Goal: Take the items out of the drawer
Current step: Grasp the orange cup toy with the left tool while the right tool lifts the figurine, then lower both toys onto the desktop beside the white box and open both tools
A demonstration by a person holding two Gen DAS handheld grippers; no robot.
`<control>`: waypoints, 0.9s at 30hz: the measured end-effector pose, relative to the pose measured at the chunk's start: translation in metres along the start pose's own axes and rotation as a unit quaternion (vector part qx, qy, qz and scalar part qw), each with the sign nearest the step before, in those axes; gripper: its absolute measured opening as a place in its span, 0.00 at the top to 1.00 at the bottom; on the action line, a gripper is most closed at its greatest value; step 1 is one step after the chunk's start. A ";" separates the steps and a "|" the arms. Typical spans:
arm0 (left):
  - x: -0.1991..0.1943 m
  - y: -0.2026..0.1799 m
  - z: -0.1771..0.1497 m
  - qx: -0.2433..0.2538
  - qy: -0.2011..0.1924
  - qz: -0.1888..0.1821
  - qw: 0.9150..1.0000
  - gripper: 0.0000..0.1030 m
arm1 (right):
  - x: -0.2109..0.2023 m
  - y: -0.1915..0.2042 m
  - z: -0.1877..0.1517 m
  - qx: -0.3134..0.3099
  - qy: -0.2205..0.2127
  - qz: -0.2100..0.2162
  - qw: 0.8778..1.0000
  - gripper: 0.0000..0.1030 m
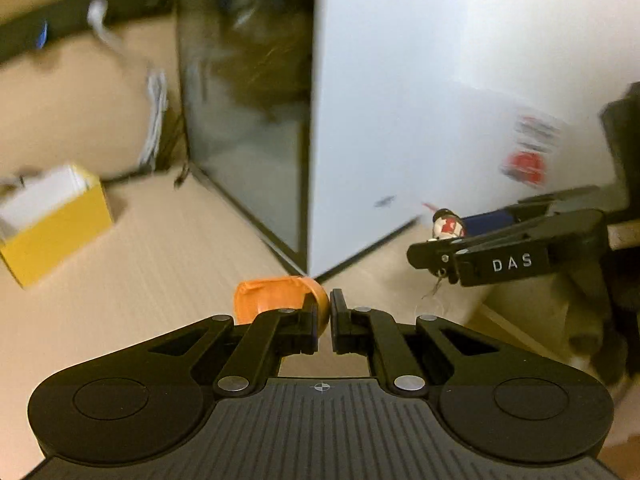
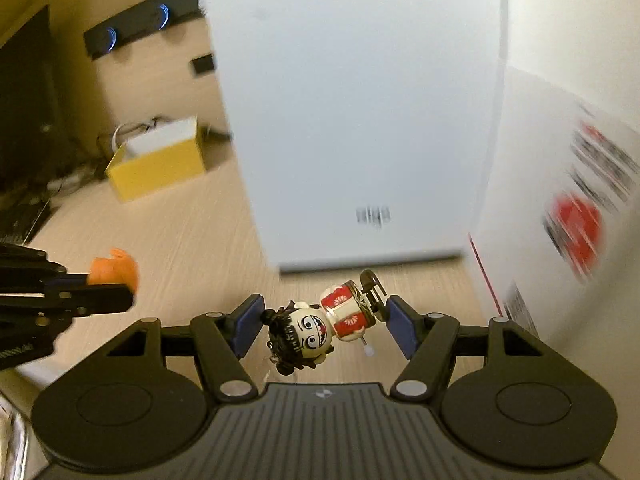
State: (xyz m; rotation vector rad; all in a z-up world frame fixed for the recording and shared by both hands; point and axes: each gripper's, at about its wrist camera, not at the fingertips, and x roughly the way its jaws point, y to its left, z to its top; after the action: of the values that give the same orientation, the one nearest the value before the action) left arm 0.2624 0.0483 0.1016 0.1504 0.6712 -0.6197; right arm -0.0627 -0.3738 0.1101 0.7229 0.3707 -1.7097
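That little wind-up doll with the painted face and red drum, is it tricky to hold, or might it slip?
The small wind-up doll looks like hard, glossy plastic, so probably stiff and light. Its rounded head and body could let it twist between the right tongs, where it already sits tilted. The thin winding key looks breakable.

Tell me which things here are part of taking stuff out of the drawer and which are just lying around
Part of the job:
- orange piece, gripped by the left gripper
- wind-up toy figure, held between the pads of the right gripper

Just lying about:
- yellow box on the floor
- white cabinet
- white carton with red print
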 end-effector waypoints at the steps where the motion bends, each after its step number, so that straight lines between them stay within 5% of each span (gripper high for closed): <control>1: 0.020 0.008 0.001 -0.017 0.014 0.006 1.000 0.92 | 0.015 0.001 0.008 0.003 0.004 -0.005 1.000 0.35; 6: 0.071 0.023 -0.011 -0.049 0.055 0.010 0.997 0.91 | 0.077 0.008 0.020 0.001 0.033 -0.017 0.999 0.35; 14: 0.101 0.034 -0.021 -0.060 0.054 0.007 0.997 0.79 | 0.120 0.007 0.008 -0.006 0.070 -0.018 0.997 0.35; 21: 0.092 0.040 -0.016 -0.076 0.039 0.021 0.996 0.80 | 0.128 0.006 0.004 -0.011 0.083 -0.028 0.996 0.31; 27: 0.047 0.036 -0.010 -0.074 -0.003 0.016 0.997 0.80 | 0.088 0.012 0.000 -0.033 0.044 -0.045 0.997 0.22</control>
State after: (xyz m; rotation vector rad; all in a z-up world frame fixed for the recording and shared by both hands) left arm 0.3067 0.0577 0.0628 0.0210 0.7049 -0.5380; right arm -0.0622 -0.4434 0.0554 0.7455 0.5256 -1.7450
